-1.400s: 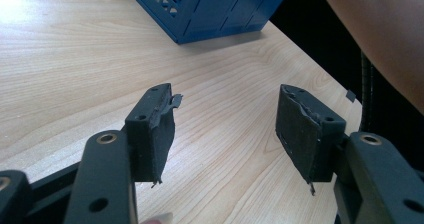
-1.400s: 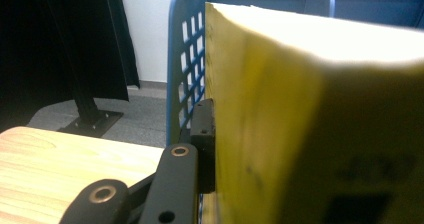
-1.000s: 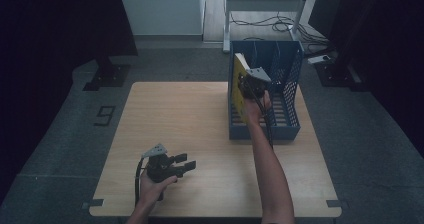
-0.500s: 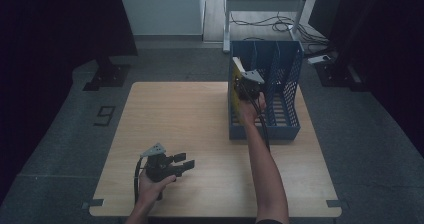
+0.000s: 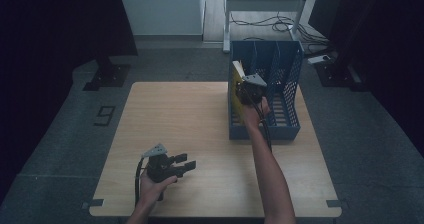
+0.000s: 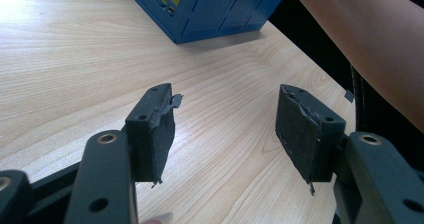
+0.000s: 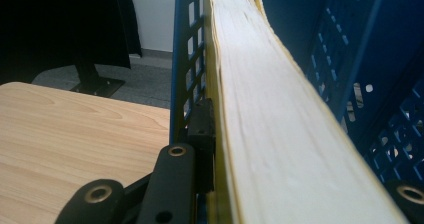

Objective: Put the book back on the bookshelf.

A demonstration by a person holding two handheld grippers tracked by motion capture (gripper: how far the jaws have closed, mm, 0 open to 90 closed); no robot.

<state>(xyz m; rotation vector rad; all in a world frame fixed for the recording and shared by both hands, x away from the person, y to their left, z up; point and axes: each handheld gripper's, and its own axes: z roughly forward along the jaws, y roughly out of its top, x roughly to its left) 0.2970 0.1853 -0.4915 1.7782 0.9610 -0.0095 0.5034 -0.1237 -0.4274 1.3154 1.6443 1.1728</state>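
Yellow-covered, with thick cream pages, one book [image 7: 270, 114] stands in one blue rack [image 5: 287, 91] on the counter [image 5: 180, 114], clamped by the right gripper [image 5: 246, 86]; the left gripper [image 6: 225, 129] gapes empty.

A rectangular light wood-grain table [image 5: 200, 129] stands on grey floor [image 5: 65, 134]. A blue perforated plastic file rack [image 5: 287, 126] sits upright at its far right edge.

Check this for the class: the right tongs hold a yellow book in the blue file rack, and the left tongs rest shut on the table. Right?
Not quite. The left tongs are open and hold nothing, as the left gripper view shows. The right tongs do hold the yellow book in the blue file rack.
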